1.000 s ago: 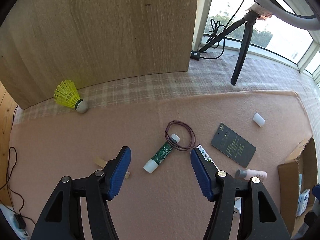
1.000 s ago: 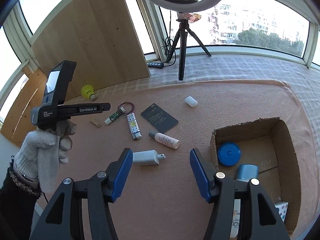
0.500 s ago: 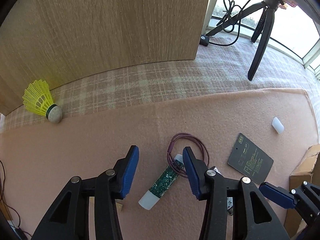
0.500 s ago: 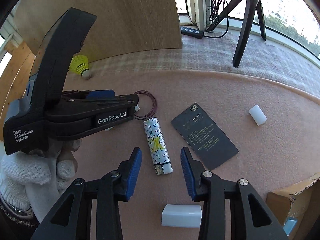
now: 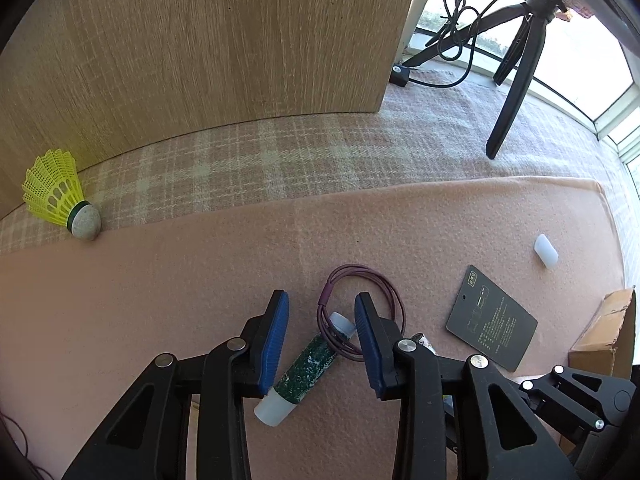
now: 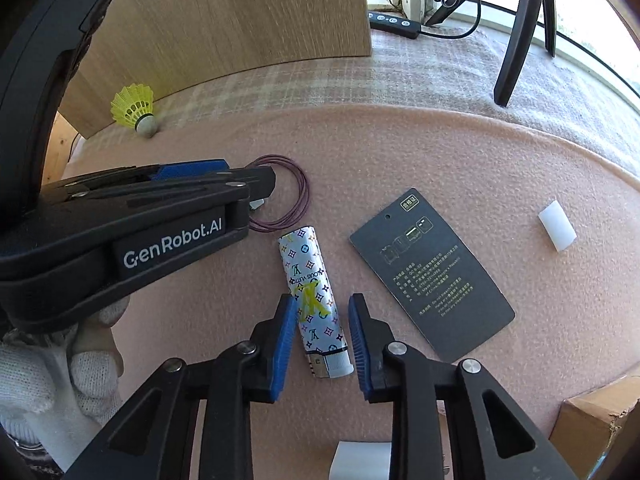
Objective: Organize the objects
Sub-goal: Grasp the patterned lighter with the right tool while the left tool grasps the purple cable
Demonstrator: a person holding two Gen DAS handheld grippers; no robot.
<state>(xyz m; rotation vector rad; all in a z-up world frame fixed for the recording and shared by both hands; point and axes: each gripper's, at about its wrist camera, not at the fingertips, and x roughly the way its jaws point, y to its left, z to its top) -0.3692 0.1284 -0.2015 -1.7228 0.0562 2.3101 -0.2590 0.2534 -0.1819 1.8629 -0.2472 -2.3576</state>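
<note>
Right tongs [image 6: 322,320] astride lighter [image 6: 312,300], narrow margins

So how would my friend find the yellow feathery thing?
Look for the big wooden board standing at the back. At its foot on the left, at the edge of the pink mat, lies the shuttlecock. It is the only bright yellow thing, with a netted skirt and round pale tip.

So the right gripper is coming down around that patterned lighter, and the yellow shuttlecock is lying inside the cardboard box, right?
Not quite. The yellow shuttlecock is not in any box; it lies on the plaid cloth at the foot of the wooden board, as the right wrist view shows. The rest holds: the right gripper, whose jaws have just been closing, straddles the patterned lighter.
</note>
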